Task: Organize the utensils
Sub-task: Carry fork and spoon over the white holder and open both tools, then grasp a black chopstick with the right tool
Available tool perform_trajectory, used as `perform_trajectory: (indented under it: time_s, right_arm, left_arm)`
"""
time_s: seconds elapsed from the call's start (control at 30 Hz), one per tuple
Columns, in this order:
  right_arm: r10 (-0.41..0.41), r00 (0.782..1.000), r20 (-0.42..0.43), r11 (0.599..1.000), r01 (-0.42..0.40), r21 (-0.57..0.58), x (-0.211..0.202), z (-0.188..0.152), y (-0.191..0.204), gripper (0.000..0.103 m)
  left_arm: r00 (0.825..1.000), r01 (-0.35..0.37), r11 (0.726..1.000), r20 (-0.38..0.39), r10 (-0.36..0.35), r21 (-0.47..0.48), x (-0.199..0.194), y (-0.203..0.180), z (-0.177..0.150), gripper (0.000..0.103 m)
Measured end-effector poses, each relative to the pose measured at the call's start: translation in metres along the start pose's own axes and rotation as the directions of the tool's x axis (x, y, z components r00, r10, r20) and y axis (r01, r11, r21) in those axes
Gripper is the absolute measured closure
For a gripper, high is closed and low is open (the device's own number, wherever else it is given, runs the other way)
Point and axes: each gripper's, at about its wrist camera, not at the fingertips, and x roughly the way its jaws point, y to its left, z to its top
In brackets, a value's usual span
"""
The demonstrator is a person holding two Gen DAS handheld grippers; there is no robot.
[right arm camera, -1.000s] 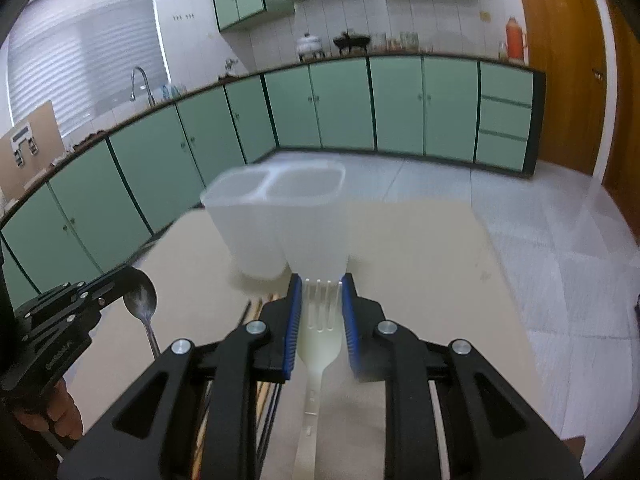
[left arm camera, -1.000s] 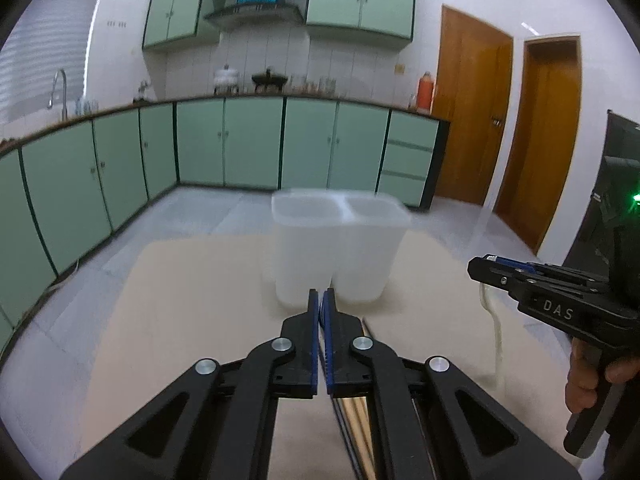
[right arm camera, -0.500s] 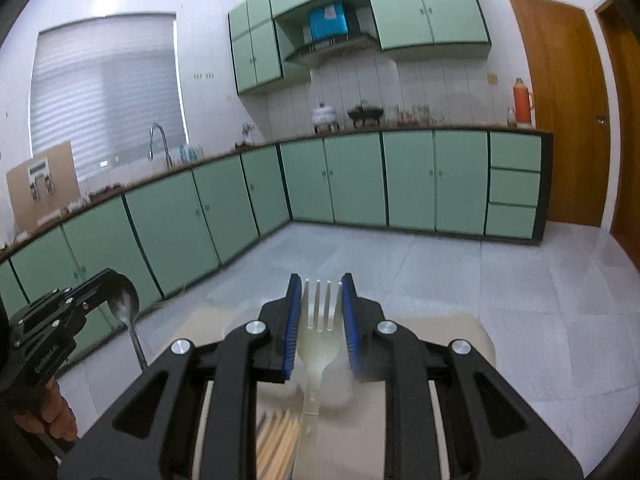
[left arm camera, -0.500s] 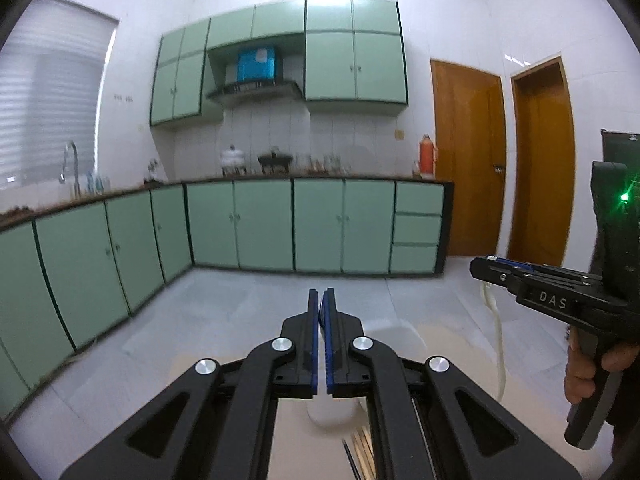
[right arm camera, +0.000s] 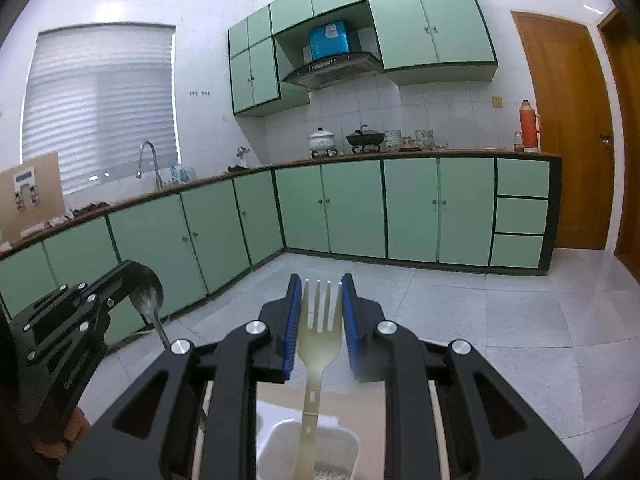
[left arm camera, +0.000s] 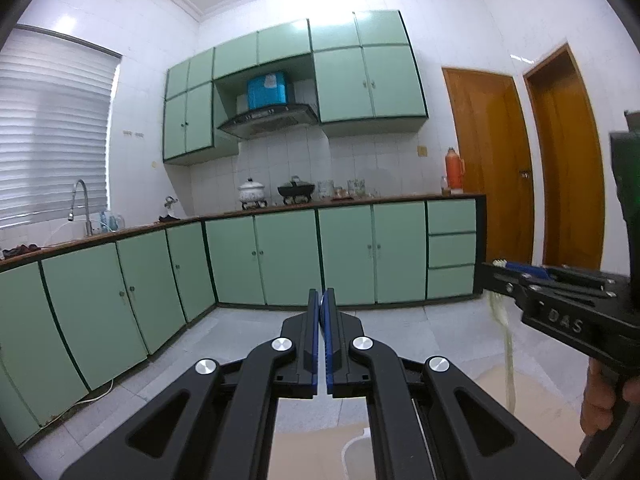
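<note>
pinching a fork [right arm camera: 320, 328], right hand-held gripper [right arm camera: 320, 284]; spoon [right arm camera: 148, 300] clamped in left hand-held gripper [left arm camera: 321, 300]

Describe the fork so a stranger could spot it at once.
Start at the right gripper, in front of the green cabinets. Between its blue-padded fingers is the fork: pale, cream plastic, tines pointing up, unlike the shiny metal spoon to the left.
</note>
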Motion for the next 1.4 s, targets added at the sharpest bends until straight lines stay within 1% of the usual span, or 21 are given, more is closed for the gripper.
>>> perform_trajectory:
  time_s: [0.13, 0.27, 0.3, 0.37, 0.4, 0.43, 0.5, 0.53, 0.57, 0.6, 0.67, 0.7, 0.77, 0.87, 1.03, 1.13, 1.2, 1.23, 1.3, 1.37, 1.4]
  right_arm:
    - [0.005, 0.999, -0.037, 1.0, -0.005, 0.006, 0.02, -0.018, -0.003, 0.084]
    - [0.027, 0.997, -0.076, 1.0, -0.026, 0.008, 0.028, -0.034, 0.0, 0.083]
    - [0.031, 0.996, -0.084, 0.999, -0.03, 0.011, 0.028, -0.038, 0.0, 0.083]
    - [0.036, 0.995, -0.095, 0.999, -0.035, 0.02, 0.025, -0.043, 0.0, 0.079]
    - [0.038, 0.994, -0.1, 0.999, -0.036, 0.023, 0.024, -0.043, 0.0, 0.079]
    - [0.038, 0.994, -0.1, 0.999, -0.035, 0.028, 0.022, -0.044, -0.001, 0.078]
    - [0.033, 0.995, -0.096, 0.999, -0.029, 0.04, 0.013, -0.045, -0.003, 0.073]
    - [0.028, 0.995, -0.092, 0.999, -0.025, 0.042, 0.009, -0.045, -0.004, 0.069]
    - [0.018, 0.996, -0.086, 0.999, -0.014, 0.044, 0.002, -0.045, -0.005, 0.064]
    - [0.009, 0.997, -0.081, 0.999, -0.006, 0.047, -0.006, -0.045, -0.006, 0.062]
    - [-0.008, 0.997, -0.078, 0.999, 0.012, 0.053, -0.023, -0.047, -0.008, 0.053]
    - [-0.019, 0.997, -0.08, 0.998, 0.024, 0.057, -0.034, -0.05, -0.009, 0.05]
    - [-0.045, 0.994, -0.098, 0.997, 0.05, 0.053, -0.052, -0.058, -0.009, 0.039]
    - [-0.073, 0.988, -0.134, 0.996, 0.08, 0.046, -0.087, -0.079, -0.009, 0.033]
    - [-0.095, 0.968, -0.232, 0.994, 0.107, 0.038, -0.135, -0.125, 0.0, 0.033]
    - [-0.098, 0.956, -0.276, 0.994, 0.106, 0.012, -0.159, -0.149, 0.012, 0.033]
    - [-0.096, 0.949, -0.301, 0.995, 0.104, 0.009, -0.17, -0.162, 0.018, 0.035]
    - [-0.088, 0.943, -0.319, 0.995, 0.099, 0.018, -0.177, -0.171, 0.021, 0.038]
    - [-0.094, 0.938, -0.332, 0.994, 0.107, 0.021, -0.188, -0.185, 0.026, 0.042]
    - [-0.111, 0.94, -0.321, 0.992, 0.124, 0.021, -0.199, -0.197, 0.031, 0.045]
    - [-0.112, 0.941, -0.318, 0.992, 0.126, 0.022, -0.203, -0.203, 0.034, 0.046]
  left_arm:
    - [0.999, 0.032, 0.999, -0.043, -0.032, -0.012, 0.013, 0.0, -0.016, 0.101]
    - [0.994, 0.063, 0.998, -0.09, -0.065, -0.027, 0.019, 0.0, -0.033, 0.099]
    - [0.994, 0.06, 0.998, -0.093, -0.062, -0.031, 0.019, 0.001, -0.036, 0.097]
    - [0.993, 0.053, 0.998, -0.102, -0.057, -0.042, 0.017, 0.002, -0.039, 0.084]
    - [0.993, 0.049, 0.998, -0.103, -0.054, -0.05, 0.015, 0.004, -0.039, 0.082]
    - [0.993, 0.047, 0.997, -0.103, -0.053, -0.054, 0.014, 0.006, -0.038, 0.081]
    - [0.994, 0.042, 0.997, -0.101, -0.049, -0.064, 0.006, 0.009, -0.037, 0.079]
    - [0.994, 0.037, 0.997, -0.101, -0.045, -0.072, 0.0, 0.011, -0.036, 0.076]
    - [0.994, 0.033, 0.996, -0.102, -0.042, -0.08, -0.004, 0.013, -0.034, 0.07]
    - [0.994, 0.032, 0.996, -0.103, -0.041, -0.088, -0.009, 0.014, -0.033, 0.065]
    - [0.993, 0.024, 0.995, -0.112, -0.035, -0.095, -0.023, 0.015, -0.033, 0.06]
    - [0.992, 0.02, 0.995, -0.123, -0.032, -0.095, -0.032, 0.015, -0.034, 0.056]
    - [0.988, 0.015, 0.996, -0.151, -0.029, -0.089, -0.046, 0.014, -0.036, 0.052]
    - [0.975, 0.016, 0.995, -0.221, -0.037, -0.099, -0.073, 0.01, -0.049, 0.045]
    - [0.939, 0.01, 0.991, -0.34, -0.055, -0.132, -0.115, 0.001, -0.087, 0.043]
    - [0.917, -0.012, 0.99, -0.396, -0.044, -0.139, -0.141, -0.007, -0.116, 0.043]
    - [0.902, -0.026, 0.988, -0.429, -0.042, -0.151, -0.154, -0.01, -0.132, 0.043]
    - [0.897, -0.035, 0.987, -0.44, -0.038, -0.156, -0.161, -0.011, -0.141, 0.043]
    - [0.898, -0.054, 0.986, -0.439, -0.021, -0.159, -0.174, -0.013, -0.154, 0.043]
    - [0.909, -0.064, 0.988, -0.417, 0.001, -0.138, -0.189, -0.018, -0.167, 0.043]
    - [0.91, -0.066, 0.99, -0.414, 0.009, -0.126, -0.194, -0.021, -0.172, 0.043]
